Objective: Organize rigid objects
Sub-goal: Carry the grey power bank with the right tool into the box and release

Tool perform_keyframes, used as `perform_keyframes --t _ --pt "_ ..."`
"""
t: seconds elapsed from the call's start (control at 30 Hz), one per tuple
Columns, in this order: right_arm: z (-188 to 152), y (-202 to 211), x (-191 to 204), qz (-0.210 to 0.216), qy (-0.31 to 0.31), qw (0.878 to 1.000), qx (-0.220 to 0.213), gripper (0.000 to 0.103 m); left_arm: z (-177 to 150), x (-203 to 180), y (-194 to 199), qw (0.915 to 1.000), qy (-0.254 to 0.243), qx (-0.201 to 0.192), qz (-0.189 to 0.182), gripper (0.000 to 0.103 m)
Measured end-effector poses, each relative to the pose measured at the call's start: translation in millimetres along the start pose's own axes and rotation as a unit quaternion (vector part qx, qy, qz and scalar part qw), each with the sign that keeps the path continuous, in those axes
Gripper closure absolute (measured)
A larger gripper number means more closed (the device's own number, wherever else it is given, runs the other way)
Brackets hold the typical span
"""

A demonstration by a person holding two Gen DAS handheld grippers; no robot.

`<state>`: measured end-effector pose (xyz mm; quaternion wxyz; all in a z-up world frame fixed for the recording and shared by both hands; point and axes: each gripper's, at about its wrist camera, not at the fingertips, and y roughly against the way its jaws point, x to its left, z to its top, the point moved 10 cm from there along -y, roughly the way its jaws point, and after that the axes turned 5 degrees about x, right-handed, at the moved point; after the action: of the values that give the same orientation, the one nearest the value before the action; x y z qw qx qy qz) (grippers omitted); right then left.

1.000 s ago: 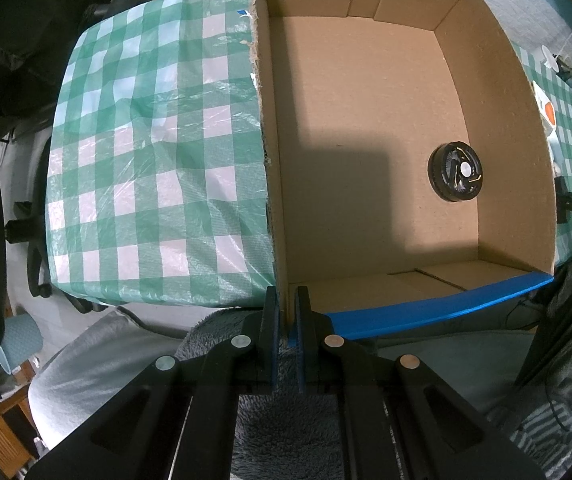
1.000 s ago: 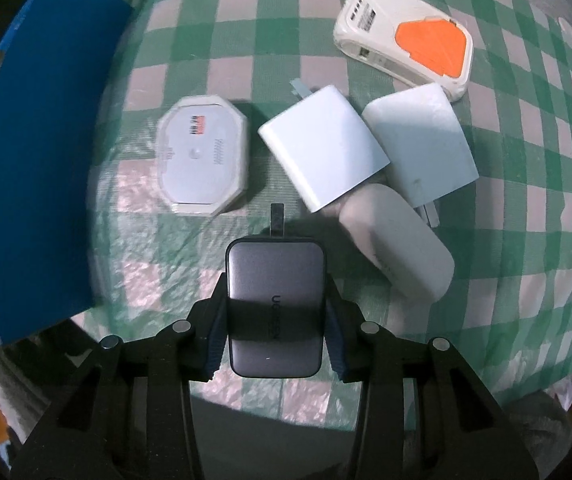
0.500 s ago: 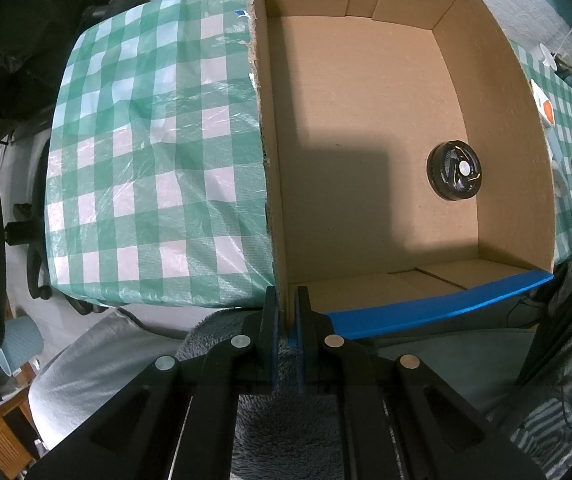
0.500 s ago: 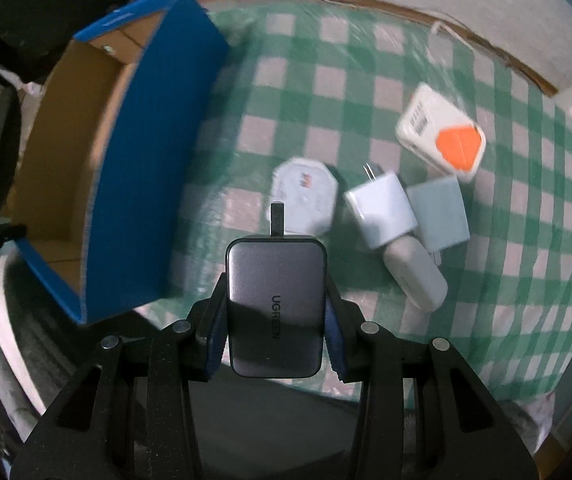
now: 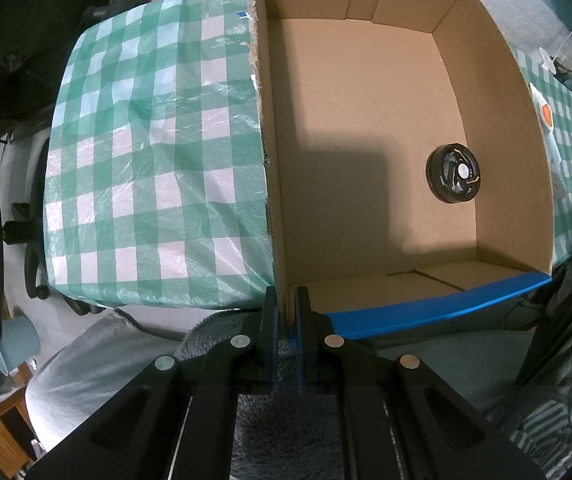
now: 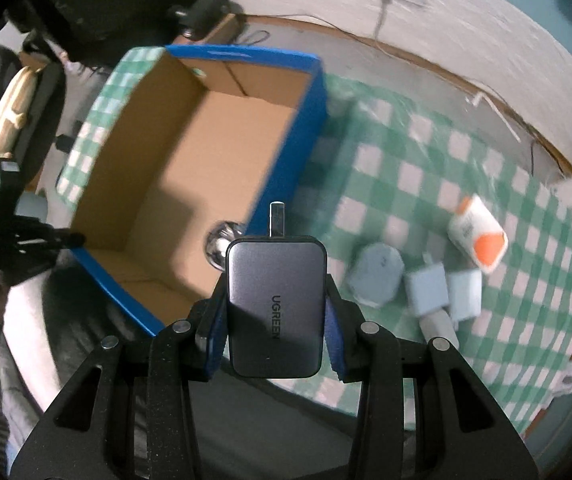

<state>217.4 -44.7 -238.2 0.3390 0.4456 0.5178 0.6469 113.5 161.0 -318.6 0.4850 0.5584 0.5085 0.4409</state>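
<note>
Seen from the left wrist, the left tongs [image 5: 285, 312] pointed straight down and were clamped together on the near corner wall of the open brown cardboard box with blue-taped rim [image 5: 438, 312], which sat on the green-and-white checked surface [image 5: 146, 168]. Inside the box a single round black disc-shaped object [image 5: 453, 178] lay on the floor near the right wall; the rest of the floor was bare. Seen from the right wrist, the right tongs [image 6: 274, 312] were closed on a grey rectangular UGREEN charger [image 6: 275, 307], pads pressing its two long sides, so its long axis ran along the fingers with the metal plug pointing forward and away. In that blurred view the charger hung near the box's blue right wall, the opening lying ahead and to the left of it. Well off to the right on the surface lay a white octagonal adapter [image 6: 376, 278], two white square plug blocks [image 6: 444, 292] and a white-and-orange device [image 6: 478, 238]. Judging by this, the right hand was the one to deliver: a shift leftward over the wall should put the charger above the open floor.
</note>
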Motion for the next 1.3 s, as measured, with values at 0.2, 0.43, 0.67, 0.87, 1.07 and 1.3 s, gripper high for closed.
perform_keyframes --t 0.2,0.43,0.67,0.87,1.07,1.3 --pt "22.2 -11.9 28.2 0.001 0.019 1.000 0.005 0.062 -0.7 0.7 1.2 1.0000 -0.004 0.001 0.003 0.097" --pt "28.3 -37.6 54.5 0.019 0.027 0.999 0.025 0.062 -1.1 0.8 1.0 1.0000 -0.007 0.001 0.005 0.097" --pt "27.4 -64.3 53.8 0.008 0.026 0.999 0.042 0.062 -1.3 0.4 0.7 0.9999 -0.010 0.000 0.007 0.097" --pt "24.0 -77.8 49.8 0.013 0.023 0.999 0.048 0.062 -0.9 0.3 0.1 0.9999 -0.011 0.001 0.007 0.097" --pt "22.4 -76.9 46.6 0.007 0.026 0.999 0.039 0.061 -0.5 0.7 -0.9 0.9999 -0.014 0.000 0.007 0.097" --pt "25.6 -67.7 43.8 0.016 0.022 0.999 0.020 0.053 0.9 -0.9 0.1 0.9997 -0.020 -0.001 0.012 0.096"
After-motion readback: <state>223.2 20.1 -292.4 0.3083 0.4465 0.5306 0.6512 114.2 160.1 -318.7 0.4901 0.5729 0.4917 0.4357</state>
